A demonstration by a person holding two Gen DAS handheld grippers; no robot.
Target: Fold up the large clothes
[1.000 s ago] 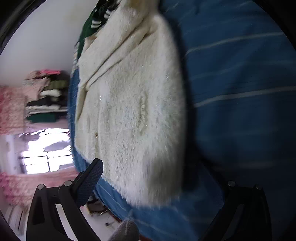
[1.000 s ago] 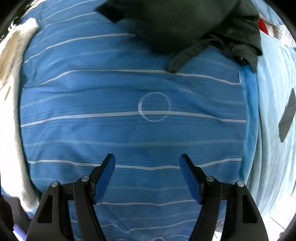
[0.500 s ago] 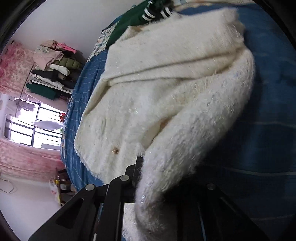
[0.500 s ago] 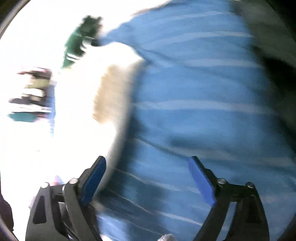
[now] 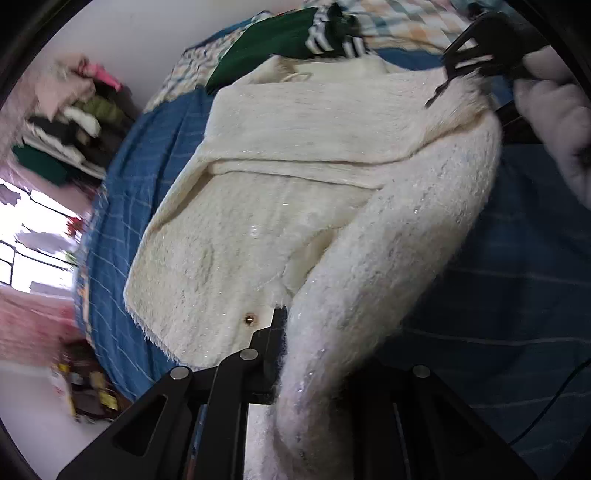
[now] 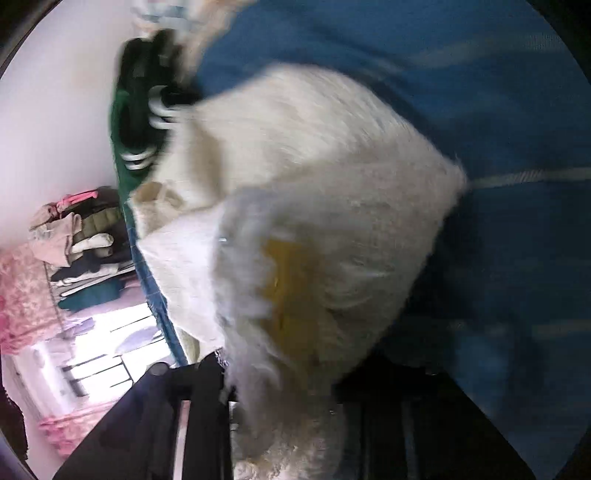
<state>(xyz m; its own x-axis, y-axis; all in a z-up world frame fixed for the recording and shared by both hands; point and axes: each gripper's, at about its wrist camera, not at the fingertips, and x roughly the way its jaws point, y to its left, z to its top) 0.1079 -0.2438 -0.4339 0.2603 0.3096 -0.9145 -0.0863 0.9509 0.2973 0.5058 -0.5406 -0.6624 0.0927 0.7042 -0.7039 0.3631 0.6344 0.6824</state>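
Observation:
A fluffy cream cardigan (image 5: pixel 280 206) lies on the blue striped bed cover (image 5: pixel 517 295). My left gripper (image 5: pixel 310 376) is shut on its near edge, and the fabric rises out of the jaws in a thick roll. In the left wrist view my right gripper (image 5: pixel 458 70) is at the top right, pinching the cardigan's far corner. In the blurred right wrist view the cardigan (image 6: pixel 314 229) fills the middle and my right gripper (image 6: pixel 288 398) is shut on it. A small gold button (image 5: pixel 249 319) shows near the left fingers.
A dark green garment with striped cuffs (image 5: pixel 291 37) lies past the cardigan's collar, on a checked cloth (image 5: pixel 399 22). A rack of folded clothes (image 5: pixel 66 122) stands by the wall at left, with a bright window (image 5: pixel 26 243) below it. The bed edge runs down the left side.
Both grippers went from open over the bed to shut on the cardigan. The left took the near edge first, then the right swung over and took the far corner; that side is now lifted.

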